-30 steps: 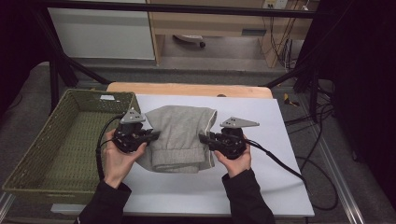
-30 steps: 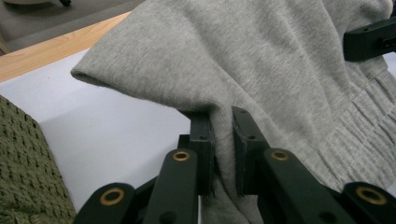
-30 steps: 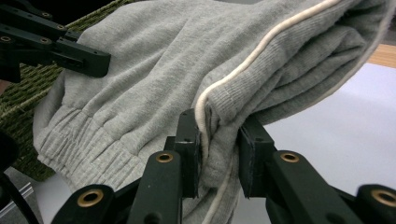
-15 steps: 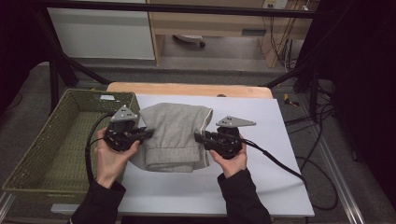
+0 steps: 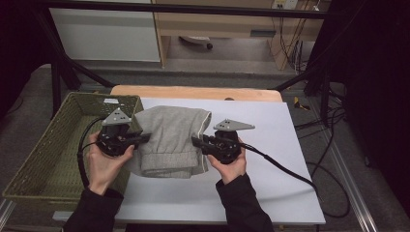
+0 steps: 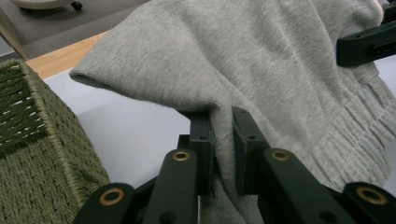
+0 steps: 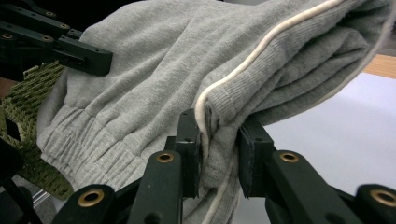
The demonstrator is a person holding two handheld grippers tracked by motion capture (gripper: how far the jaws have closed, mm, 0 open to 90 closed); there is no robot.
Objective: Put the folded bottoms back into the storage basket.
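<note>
A folded grey garment (image 5: 170, 140) is held up between the two grippers, over the left part of the white table (image 5: 270, 145) and right at the basket's (image 5: 53, 145) near wall. The left gripper (image 5: 145, 137) has its jaws pinched on the garment's left edge; in the left gripper view the fabric (image 6: 261, 79) runs down between the two black jaws of that gripper (image 6: 223, 154), with the woven green basket (image 6: 42, 158) just beside it and white tabletop under the cloth. The right gripper (image 5: 196, 142) is clamped on the opposite edge; in the right gripper view its jaws (image 7: 219, 154) squeeze a thick fold with a cream piping line, and the garment (image 7: 154, 88) sags away toward the other gripper (image 7: 84, 58), whose jaw bites the far edge. A ribbed, gathered band hangs along the garment's lower side. The person's left hand (image 5: 104, 166) is over the basket's right rim, the right hand (image 5: 231, 166) over the table. Black cables trail from both tools, the right one (image 5: 285, 169) across the white surface. A strip of wood (image 5: 193, 93) shows along the table's far edge.
</note>
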